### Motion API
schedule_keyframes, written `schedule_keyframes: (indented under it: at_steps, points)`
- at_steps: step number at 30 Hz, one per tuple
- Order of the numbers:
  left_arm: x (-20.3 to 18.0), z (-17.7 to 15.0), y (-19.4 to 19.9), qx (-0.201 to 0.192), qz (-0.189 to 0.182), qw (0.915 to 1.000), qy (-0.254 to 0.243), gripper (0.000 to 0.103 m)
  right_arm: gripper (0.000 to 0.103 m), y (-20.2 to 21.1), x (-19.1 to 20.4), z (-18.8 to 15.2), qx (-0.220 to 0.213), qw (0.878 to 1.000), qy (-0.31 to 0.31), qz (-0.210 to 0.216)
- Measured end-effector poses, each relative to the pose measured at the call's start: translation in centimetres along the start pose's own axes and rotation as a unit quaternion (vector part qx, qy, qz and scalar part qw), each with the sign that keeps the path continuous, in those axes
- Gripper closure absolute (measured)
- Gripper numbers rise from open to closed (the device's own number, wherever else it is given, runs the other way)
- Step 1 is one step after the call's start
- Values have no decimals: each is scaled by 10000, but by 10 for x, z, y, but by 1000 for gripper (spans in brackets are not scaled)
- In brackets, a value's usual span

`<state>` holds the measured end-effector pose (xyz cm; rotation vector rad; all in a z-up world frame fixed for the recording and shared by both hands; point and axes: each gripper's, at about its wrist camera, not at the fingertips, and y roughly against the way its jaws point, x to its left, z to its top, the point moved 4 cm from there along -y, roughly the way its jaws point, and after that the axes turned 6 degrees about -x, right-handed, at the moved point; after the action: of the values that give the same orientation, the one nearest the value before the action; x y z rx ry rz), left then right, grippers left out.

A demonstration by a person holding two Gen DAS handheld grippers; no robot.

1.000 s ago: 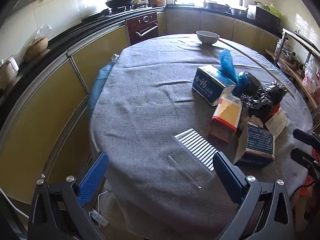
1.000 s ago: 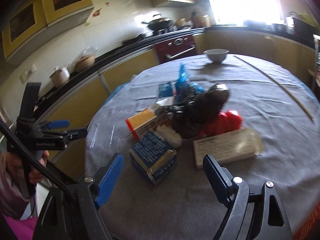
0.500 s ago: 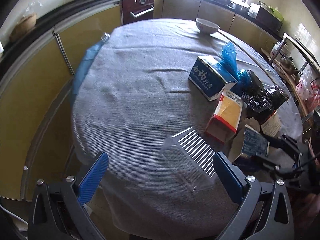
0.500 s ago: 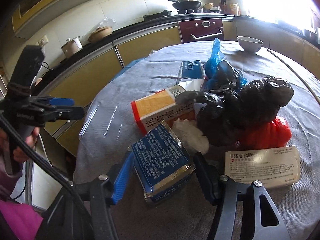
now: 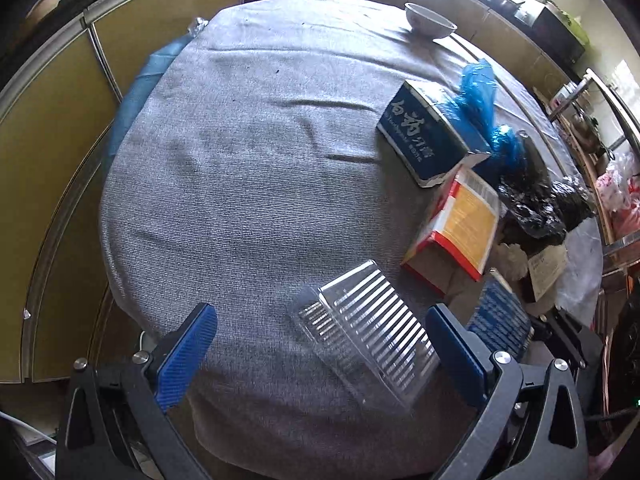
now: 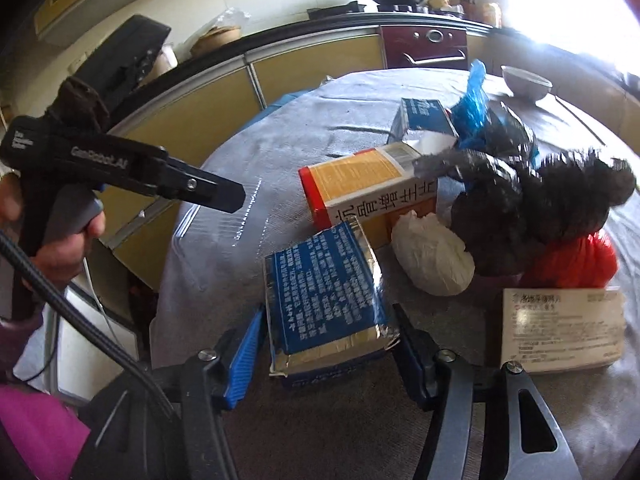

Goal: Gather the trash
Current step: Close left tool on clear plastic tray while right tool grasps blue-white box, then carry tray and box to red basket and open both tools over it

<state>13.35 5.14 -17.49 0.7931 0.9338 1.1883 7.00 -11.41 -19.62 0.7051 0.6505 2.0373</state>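
Observation:
A blue foil pack [image 6: 324, 280] lies at the near edge of the grey-clothed round table [image 5: 240, 184]. My right gripper [image 6: 324, 356] has both pads against its sides, and the jaws are still closing. Behind it lie an orange-and-red box [image 6: 368, 184], a white paper wad [image 6: 432, 256], black bags [image 6: 540, 208], a red bag [image 6: 572, 260] and a white printed packet [image 6: 560, 328]. My left gripper [image 5: 320, 312] is open wide above a clear ridged plastic tray [image 5: 372, 332], which lies nearer the right finger.
A dark blue box [image 5: 428, 128] and a blue plastic bag [image 5: 480, 92] lie further back, with a white bowl [image 5: 430, 20] at the far edge. Yellow cabinets [image 5: 52, 152] curve round the table's left side. The table's left half is bare cloth.
Both grippers have dropped closer to the table. The right jaws narrowed from wide open onto the blue foil pack. The left gripper tilted down over the clear tray.

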Motion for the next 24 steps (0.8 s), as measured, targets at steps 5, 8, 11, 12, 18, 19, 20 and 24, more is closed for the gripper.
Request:
schedule_keyframes:
  at_steps: [5,8,11,12,18,19,20,24]
  points:
    - [-1,2,-5,106,-196,9996,186,1,42,7,-2,-4,-129,9998,-128,-71]
    - [-4,0,-11,226,-180,9993,219,14,42,17,-4,-8,-215,9995,-222,-120]
    - [-4,-4,-18,364,-296,9986,246,32,42,24,-6,-12,-250,9989,-376,-119]
    - [-4,-5,-18,370,-328,9985,223,33,42,27,-8,-13,-250,9988,-406,-121]
    - [-11,-1,-17,358,-447,9978,-324,33,42,40,-8,-18,-323,9979,-550,-110]
    - [-12,0,-17,334,-461,9975,-416,33,42,42,-8,-18,-364,9975,-588,-115]
    - [-13,1,-17,302,-467,9972,-498,34,42,44,-8,-18,-406,9971,-635,-124]
    - [-19,1,-8,253,-598,9968,-468,34,42,55,-12,-22,-535,9952,-795,-217]
